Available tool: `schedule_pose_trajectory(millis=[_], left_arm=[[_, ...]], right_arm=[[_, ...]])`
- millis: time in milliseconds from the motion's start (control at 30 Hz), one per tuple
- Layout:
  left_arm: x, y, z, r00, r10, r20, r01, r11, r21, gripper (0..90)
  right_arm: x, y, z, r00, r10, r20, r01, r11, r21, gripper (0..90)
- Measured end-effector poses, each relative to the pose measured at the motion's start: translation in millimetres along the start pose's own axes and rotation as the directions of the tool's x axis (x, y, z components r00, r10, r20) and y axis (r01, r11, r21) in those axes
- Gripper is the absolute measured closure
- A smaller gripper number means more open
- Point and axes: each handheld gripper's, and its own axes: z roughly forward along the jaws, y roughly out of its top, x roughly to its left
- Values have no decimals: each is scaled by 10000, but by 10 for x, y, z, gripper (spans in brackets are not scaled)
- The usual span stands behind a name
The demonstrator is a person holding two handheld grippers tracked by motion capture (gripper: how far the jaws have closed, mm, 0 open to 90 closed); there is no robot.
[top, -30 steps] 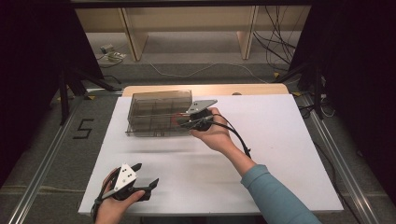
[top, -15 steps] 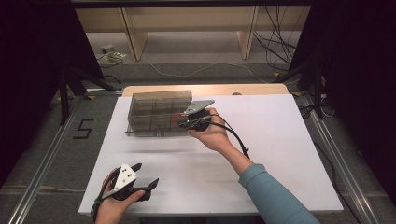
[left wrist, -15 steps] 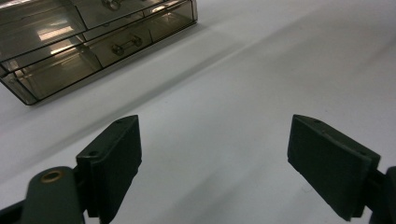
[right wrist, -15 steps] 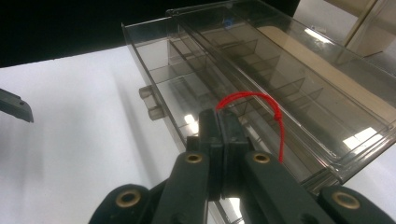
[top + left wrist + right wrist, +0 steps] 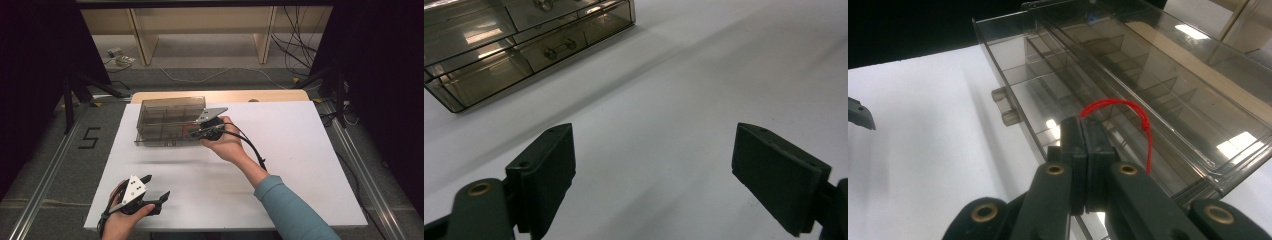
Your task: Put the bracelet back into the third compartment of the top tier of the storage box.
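The red string's [image 5: 1133, 112] gripped end is hidden between the right claw's [image 5: 1084, 131] closed jaws.

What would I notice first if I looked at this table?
Probably the red string, bright against the smoky see-through drawer box at the far left of the white table. The right gripper pinches that string over an open drawer. Nearer the front edge, the left gripper waits with its jaws wide apart.

Left gripper [image 5: 155, 198]: jaws stood wide apart, gripping nothing, pointing toward 2 o'clock, low near the table's 7 o'clock corner.
Right gripper [image 5: 189, 131]: jaws pressed together, pointing toward 9 o'clock.
Right forearm: reached in from 5 o'clock, sleeved.
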Motion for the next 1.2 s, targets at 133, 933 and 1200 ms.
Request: schedule_pose_trajectory(millis=[133, 933, 1200], left_arm=[[-1, 1, -1, 10000, -3, 1, 3, 10000, -7, 175], [-10, -1, 8, 10000, 18, 12, -18, 10000, 54, 175], [-1, -6, 3, 10000, -22, -32, 22, 10000, 68, 175]], right_arm=[[0, -2, 11, 10000, 31, 23, -31, 10000, 41, 877], [-41, -37, -343, 9951, 506, 850, -490, 9986, -212, 492], [-56, -82, -466, 9940, 647, 880, -624, 9976, -288, 384]])
